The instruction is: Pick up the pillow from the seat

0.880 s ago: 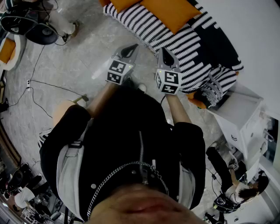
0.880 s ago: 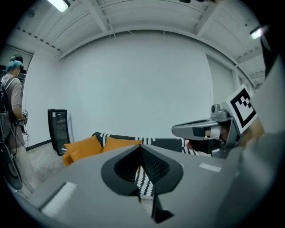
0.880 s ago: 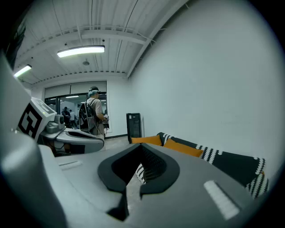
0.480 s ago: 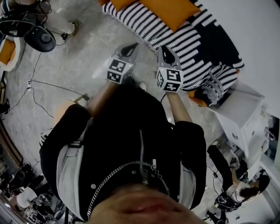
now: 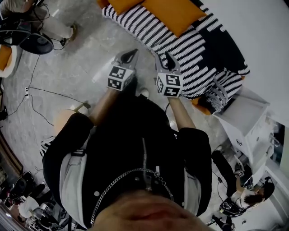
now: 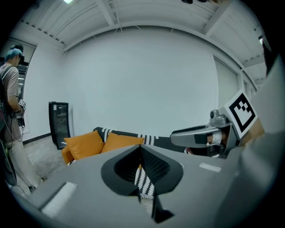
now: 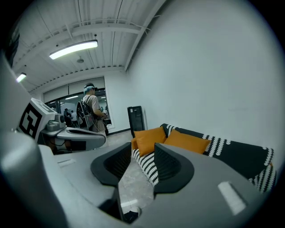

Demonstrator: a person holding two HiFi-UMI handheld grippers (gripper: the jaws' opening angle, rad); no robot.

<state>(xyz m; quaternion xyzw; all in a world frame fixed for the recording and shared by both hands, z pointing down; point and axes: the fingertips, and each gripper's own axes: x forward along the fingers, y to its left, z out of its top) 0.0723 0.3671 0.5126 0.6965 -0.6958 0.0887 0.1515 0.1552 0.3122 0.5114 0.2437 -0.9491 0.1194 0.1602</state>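
Both grippers and the striped sofa have slid slightly left in your head view since a moment ago, and now your left gripper is closed on nothing, your right gripper partly open and empty, both short of the orange pillow lying on the seat.

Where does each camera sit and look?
Head view: on the person's head, looking steeply down at chest, arms, left gripper, right gripper and sofa.
Left gripper view: rides that gripper, facing the sofa past shut jaws.
Right gripper view: rides that gripper, facing the sofa past open jaws.
Shared: both gripper views show the orange pillows and each other's gripper.
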